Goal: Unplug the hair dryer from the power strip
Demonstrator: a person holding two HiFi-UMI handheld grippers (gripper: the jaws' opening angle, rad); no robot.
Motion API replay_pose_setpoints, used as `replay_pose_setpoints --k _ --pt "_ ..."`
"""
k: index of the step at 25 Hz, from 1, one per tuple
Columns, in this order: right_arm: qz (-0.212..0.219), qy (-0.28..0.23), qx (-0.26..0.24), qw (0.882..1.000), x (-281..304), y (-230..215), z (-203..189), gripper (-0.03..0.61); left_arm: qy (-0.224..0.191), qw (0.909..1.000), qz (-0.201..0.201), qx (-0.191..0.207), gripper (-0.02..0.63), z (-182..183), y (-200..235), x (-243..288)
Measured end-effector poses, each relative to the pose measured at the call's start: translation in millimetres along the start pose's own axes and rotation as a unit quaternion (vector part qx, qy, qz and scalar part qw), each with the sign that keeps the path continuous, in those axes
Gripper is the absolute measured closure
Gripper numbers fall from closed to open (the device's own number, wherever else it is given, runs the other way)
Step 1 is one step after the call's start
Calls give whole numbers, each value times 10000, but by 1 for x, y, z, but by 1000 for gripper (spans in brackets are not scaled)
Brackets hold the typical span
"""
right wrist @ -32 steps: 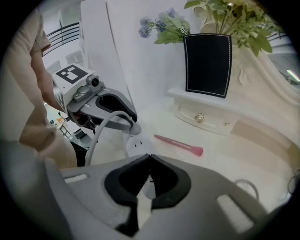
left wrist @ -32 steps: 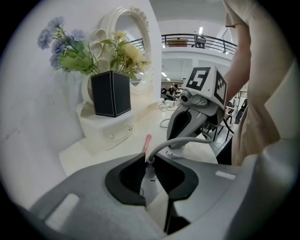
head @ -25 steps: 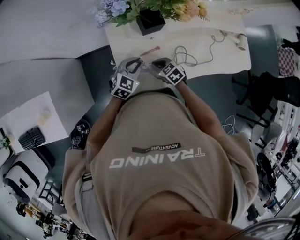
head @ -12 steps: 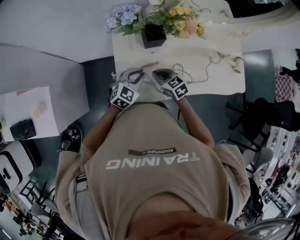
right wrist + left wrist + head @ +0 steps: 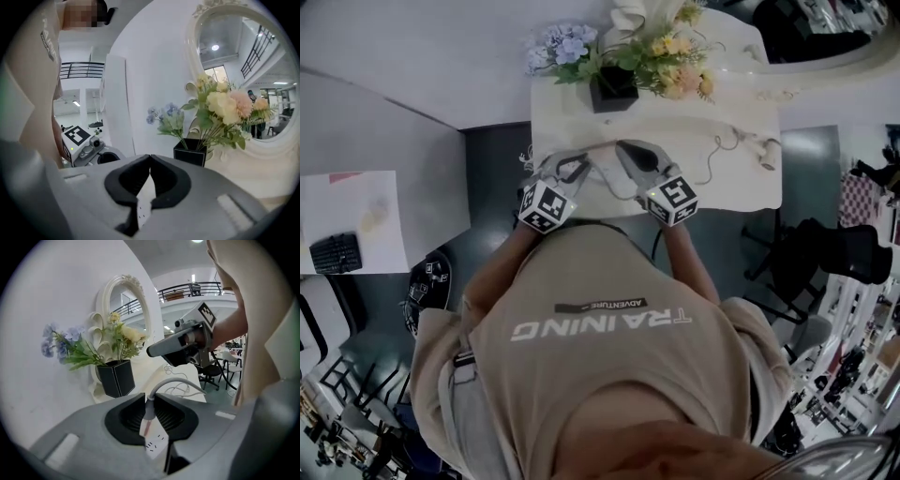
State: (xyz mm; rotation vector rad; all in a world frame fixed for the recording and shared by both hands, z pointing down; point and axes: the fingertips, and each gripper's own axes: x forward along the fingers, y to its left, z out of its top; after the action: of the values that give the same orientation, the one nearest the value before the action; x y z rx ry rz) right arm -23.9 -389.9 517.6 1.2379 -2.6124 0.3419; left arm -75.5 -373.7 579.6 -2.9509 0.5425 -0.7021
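Our left tool [image 5: 150, 396] is clamped on the grey plug [image 5: 149, 412] at the white power strip [image 5: 157, 444]. Our right tool [image 5: 150, 158], jaws together, sits over the strip, probably to steady it. The hair dryer [image 5: 766, 156] lies far right on the table [image 5: 741, 192].

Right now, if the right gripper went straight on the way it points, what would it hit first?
Probably the black flower vase, standing just beyond the right gripper and slightly to one side; depth is unclear.
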Motion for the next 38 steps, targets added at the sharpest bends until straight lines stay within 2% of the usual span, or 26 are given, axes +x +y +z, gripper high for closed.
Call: replay_pose_setpoints --k 3,9,11,16,22,38 --pt "4 -53 -102 9999 2 2 3 574 -90 9999 109 -43 549 1 3 -5" --pt "6 -218 -219 9995 -13 12 17 574 -474 9959 266 -729 549 15 9 -15" --pt "62 -292 -278 9992 -17 14 24 574 -561 9947 327 -797 549 20 12 -17" --pt "145 -281 -351 9989 -19 16 27 574 -590 9946 471 -713 549 23 17 -24" --pt "324 -150 -423 9985 -13 33 21 574 -562 9958 405 -599 549 20 10 -29" --pt "187 -99 -126 9997 -17 36 4 574 -622 9965 279 -486 549 15 10 -31"
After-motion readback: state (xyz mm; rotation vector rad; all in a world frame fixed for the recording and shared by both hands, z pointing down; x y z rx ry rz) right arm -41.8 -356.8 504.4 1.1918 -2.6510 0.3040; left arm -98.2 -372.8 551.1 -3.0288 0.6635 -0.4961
